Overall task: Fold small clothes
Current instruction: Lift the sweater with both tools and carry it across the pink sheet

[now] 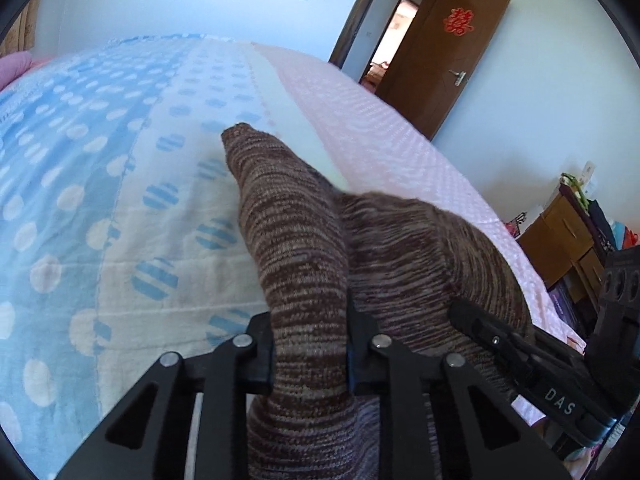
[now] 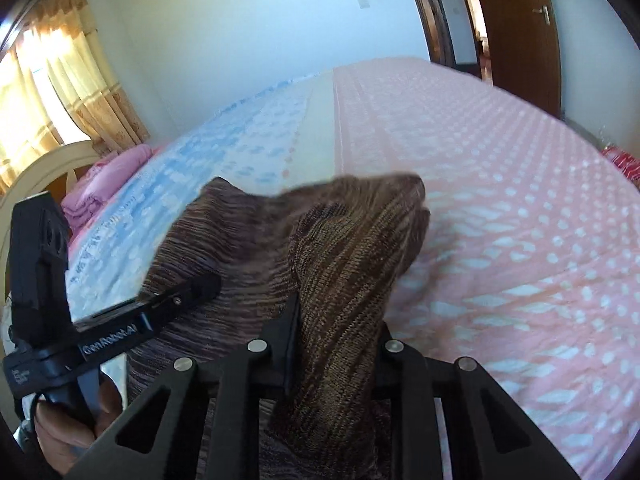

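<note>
A small brown striped knit garment point(image 1: 296, 240) is held up above the bed. My left gripper point(image 1: 310, 354) is shut on one fold of it, which stands up between the jaws. My right gripper point(image 2: 334, 346) is shut on another part of the same garment point(image 2: 348, 264). The two grippers are close side by side: the right one shows at the lower right of the left wrist view point(image 1: 520, 352), and the left one shows at the left of the right wrist view point(image 2: 176, 300). The garment's lower part hangs out of sight under the grippers.
The bed has a blue and white dotted cover point(image 1: 100, 160) on the left and a pink dotted cover point(image 2: 500, 220) on the right. Folded pink cloth point(image 2: 100, 192) lies near the headboard. A wooden door point(image 1: 444, 48) and drawers point(image 1: 560, 236) stand at the right.
</note>
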### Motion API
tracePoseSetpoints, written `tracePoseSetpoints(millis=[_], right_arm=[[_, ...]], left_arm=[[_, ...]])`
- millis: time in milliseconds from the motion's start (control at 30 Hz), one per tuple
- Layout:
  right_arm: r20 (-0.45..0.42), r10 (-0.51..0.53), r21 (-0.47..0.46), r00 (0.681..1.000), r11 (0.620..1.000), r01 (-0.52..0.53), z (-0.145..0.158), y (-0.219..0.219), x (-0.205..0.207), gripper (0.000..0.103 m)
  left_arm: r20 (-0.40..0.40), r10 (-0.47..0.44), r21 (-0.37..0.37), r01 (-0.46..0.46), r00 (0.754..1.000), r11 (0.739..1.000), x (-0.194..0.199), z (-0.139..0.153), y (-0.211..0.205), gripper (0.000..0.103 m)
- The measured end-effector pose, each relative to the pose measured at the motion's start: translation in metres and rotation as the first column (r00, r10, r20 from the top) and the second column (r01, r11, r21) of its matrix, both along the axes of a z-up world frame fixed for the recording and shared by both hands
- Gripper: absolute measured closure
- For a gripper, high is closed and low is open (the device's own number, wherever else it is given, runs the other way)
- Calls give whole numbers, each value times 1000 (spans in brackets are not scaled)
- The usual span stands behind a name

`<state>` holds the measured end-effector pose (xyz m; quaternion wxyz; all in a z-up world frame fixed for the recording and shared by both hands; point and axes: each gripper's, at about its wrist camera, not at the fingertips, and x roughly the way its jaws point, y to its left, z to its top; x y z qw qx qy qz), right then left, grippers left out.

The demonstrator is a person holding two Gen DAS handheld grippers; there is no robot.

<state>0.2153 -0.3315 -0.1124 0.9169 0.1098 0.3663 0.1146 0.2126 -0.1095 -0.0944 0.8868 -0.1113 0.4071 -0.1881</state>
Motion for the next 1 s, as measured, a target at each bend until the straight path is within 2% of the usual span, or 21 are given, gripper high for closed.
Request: tracePoseSetpoints(millis=[133, 233, 433, 567, 733, 867, 933, 1000], right_arm=[[97, -22, -50, 995, 998, 27, 34, 12, -35, 80], [157, -54, -60, 986, 996, 64, 59, 10, -69, 80], [239, -137, -21, 961, 989, 146, 102, -16, -142, 80], [252, -190, -51, 949, 977, 209, 114, -45, -184, 80], [204, -274, -59, 940, 955, 291, 93, -92, -198, 80], [133, -339, -76, 931, 934, 350, 53, -126, -186, 80], [81, -366, -81, 927, 925, 372, 30, -140, -175, 80], [37, -393, -86, 919, 915, 395, 11, -150, -166, 80]], left_arm=[[93, -55, 44, 51, 994, 998, -24, 29, -8, 80], [137, -94, 19, 92, 986, 996, -48, 52, -12, 80], [141, -194, -50, 203, 971, 978, -85, 79, -38, 80], [145, -287, -46, 296, 947, 954, -103, 87, -76, 80], [109, -323, -25, 327, 940, 945, -108, 61, -126, 80], [71, -333, 69, 328, 940, 942, -108, 25, -174, 80], [28, -326, 88, 322, 945, 943, -100, 5, -189, 80], [18, -296, 126, 291, 955, 948, -97, -7, -197, 78]])
